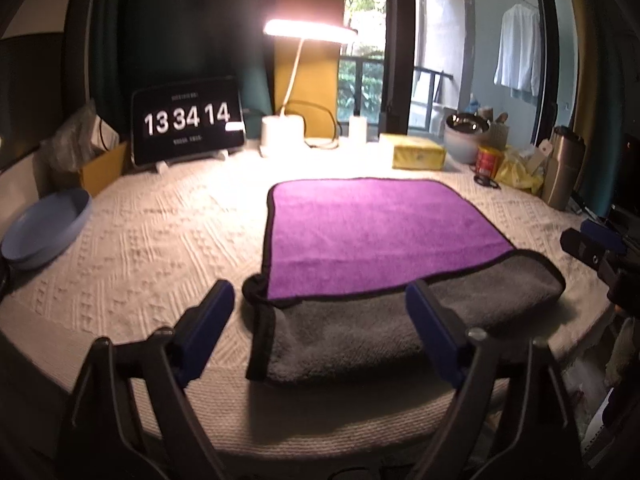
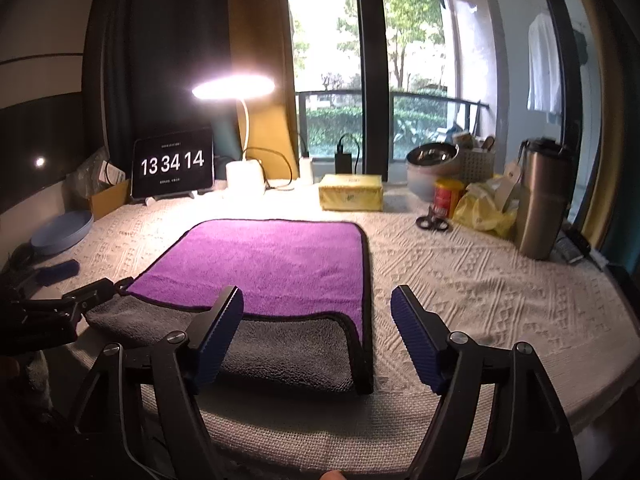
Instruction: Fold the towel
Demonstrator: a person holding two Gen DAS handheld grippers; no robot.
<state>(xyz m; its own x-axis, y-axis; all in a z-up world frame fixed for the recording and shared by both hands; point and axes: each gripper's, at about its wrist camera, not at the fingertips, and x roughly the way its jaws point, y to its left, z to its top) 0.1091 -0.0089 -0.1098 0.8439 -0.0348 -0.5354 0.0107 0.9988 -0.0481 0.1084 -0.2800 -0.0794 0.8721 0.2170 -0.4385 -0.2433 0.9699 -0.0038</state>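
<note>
A towel, purple on one side and grey on the other with a black hem, lies on the white textured tablecloth; its near part is turned over and shows grey. My left gripper is open and empty, its blue fingers straddling the towel's near left corner just above it. It also shows at the left edge of the right wrist view. My right gripper is open and empty over the towel's near right corner. It also shows at the right edge of the left wrist view.
At the back stand a tablet clock, a lit desk lamp and a yellow box. A blue bowl sits at the left. A red can, scissors, a yellow bag and a steel tumbler crowd the right.
</note>
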